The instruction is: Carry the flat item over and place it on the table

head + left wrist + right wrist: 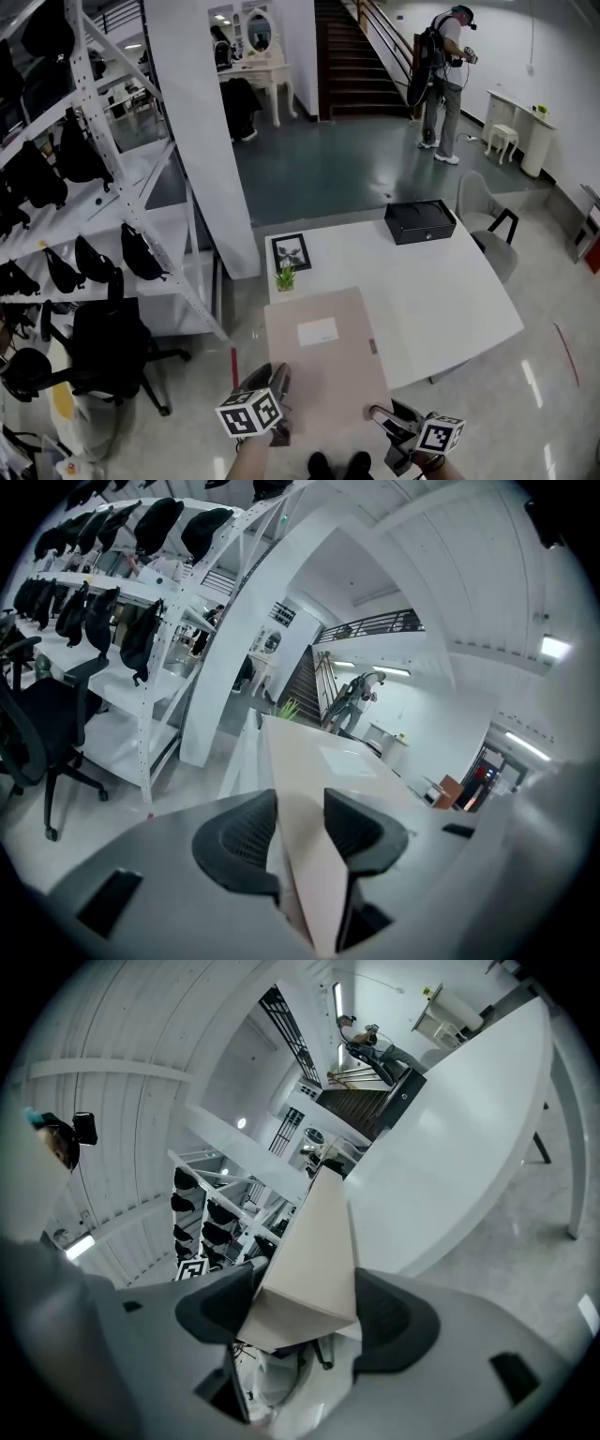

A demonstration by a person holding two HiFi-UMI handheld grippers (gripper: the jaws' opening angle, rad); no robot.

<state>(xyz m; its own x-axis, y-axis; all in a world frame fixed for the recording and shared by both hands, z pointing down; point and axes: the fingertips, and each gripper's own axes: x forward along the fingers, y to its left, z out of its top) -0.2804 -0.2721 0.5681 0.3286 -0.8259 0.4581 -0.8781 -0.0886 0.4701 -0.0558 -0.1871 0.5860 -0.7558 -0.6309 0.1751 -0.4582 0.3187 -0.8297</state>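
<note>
Flat beige item (328, 361) (309, 846) (314, 1260): held level, far end over the near left part of the white table (441, 291), near end past the table edge.

Left gripper (279, 389) (300, 827): at the near left corner, jaws pinching the item's edge.

Right gripper (380, 412) (305, 1307): at the near right corner, jaws clamped across the item's thickness.

Small plant (285, 277) just beyond the item's far left corner. Black box (419, 221) well apart, at the table's far side.

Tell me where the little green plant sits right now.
In the head view, the green plant stands at the left edge of the white table, between the picture frame and the flat beige box.
</note>
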